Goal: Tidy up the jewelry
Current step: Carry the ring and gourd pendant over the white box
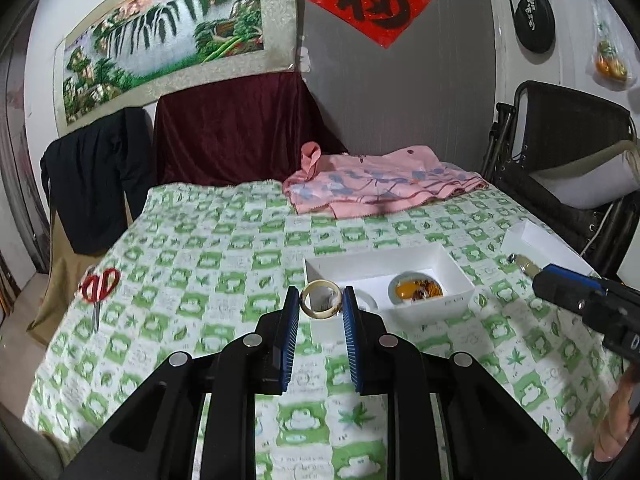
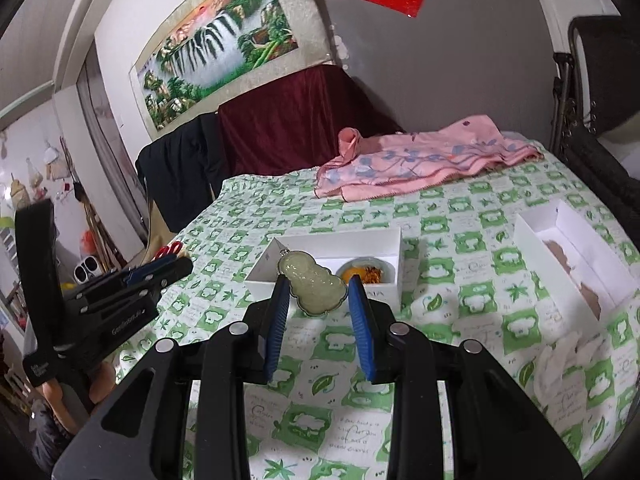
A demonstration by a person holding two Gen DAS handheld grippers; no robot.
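Note:
My left gripper is shut on a pale jade bangle, held just above the near left corner of a white open box. The box holds a round amber pendant and another pale round piece, partly hidden. My right gripper is shut on a pale green carved jade pendant with a metal bail, held in front of the same white box. The right gripper also shows in the left wrist view, at the right.
The table has a green-and-white frog-print cloth. Red scissors lie at its left edge. A folded pink cloth lies at the back. A second white box and crumpled white paper are at the right. A black chair stands beyond.

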